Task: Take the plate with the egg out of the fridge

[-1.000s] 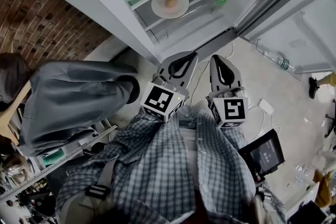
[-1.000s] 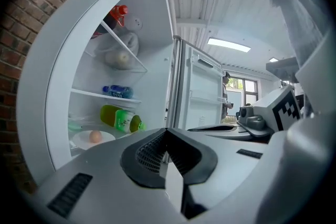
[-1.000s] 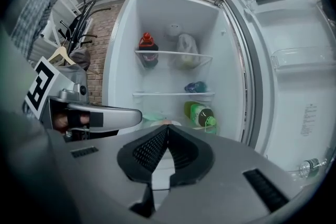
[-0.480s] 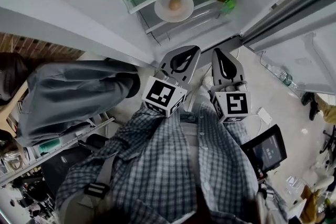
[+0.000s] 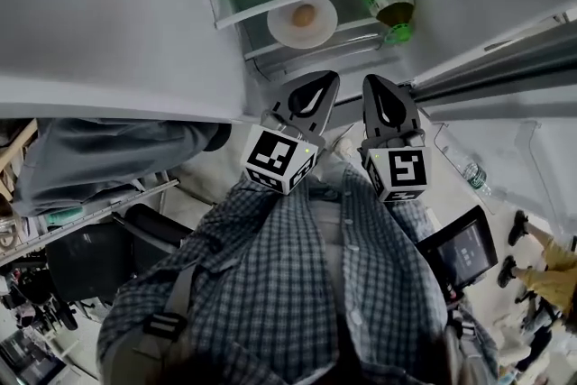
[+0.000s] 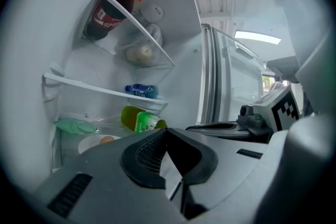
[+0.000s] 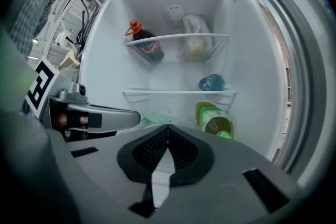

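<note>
I can't read any text from here. Labels on the dark bottle (image 6: 107,12), the blue bottle (image 6: 140,91) and the yellow-green bottle (image 6: 143,121) are too blurred. The cubes on the left gripper (image 5: 325,83) and right gripper (image 5: 376,84) show only black-and-white square markers.

The fridge (image 7: 173,23) interior is glowing bright white and washing out a bit, while the head view is looking dim and greyish. Both gripper views are bulging fisheye-style, with heavy vignetting darkening the corners.
</note>
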Demonstrator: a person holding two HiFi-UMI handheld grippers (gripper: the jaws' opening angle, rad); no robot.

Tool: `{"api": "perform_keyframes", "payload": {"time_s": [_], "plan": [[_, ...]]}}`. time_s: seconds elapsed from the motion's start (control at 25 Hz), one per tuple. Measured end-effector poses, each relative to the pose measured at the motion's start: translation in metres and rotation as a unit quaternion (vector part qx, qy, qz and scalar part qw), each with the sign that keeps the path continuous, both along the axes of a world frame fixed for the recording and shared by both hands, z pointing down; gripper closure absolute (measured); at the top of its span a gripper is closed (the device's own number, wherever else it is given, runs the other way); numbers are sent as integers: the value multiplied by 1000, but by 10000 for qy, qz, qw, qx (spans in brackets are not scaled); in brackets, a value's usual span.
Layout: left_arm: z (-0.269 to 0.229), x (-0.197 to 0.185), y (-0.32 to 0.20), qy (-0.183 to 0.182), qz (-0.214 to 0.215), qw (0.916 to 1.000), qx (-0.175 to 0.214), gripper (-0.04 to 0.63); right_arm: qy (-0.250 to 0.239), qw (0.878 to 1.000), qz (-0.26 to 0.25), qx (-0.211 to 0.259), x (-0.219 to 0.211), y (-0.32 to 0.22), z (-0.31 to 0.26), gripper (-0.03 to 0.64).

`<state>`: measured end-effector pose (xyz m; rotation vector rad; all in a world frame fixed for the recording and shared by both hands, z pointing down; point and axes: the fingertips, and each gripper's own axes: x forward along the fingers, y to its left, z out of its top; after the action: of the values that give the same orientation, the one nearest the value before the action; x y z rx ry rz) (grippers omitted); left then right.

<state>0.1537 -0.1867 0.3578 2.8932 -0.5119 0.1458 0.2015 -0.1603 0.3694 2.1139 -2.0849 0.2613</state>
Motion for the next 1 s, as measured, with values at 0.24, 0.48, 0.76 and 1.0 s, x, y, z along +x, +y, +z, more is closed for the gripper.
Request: {"api": "perform_keyframes", "payload": {"time_s": [0.24, 0.48, 0.76, 1.0], "plan": [[7, 9, -17, -46, -549, 9985, -38, 589, 226, 9974, -674, -139, 10, -24, 5, 611], [9, 7, -29, -38, -1114, 9938, -54, 589, 908, 9861, -1352, -317, 16, -42, 15, 611], [9, -11, -42, -20, -1680, 9858, 11, 589, 1925, 9560, -2180, -378, 2, -69, 26, 611], [13, -30, -52, 23, -2163, 9763, -54, 589, 2970, 9047, -2965, -734, -21, -89, 54, 609]]}}
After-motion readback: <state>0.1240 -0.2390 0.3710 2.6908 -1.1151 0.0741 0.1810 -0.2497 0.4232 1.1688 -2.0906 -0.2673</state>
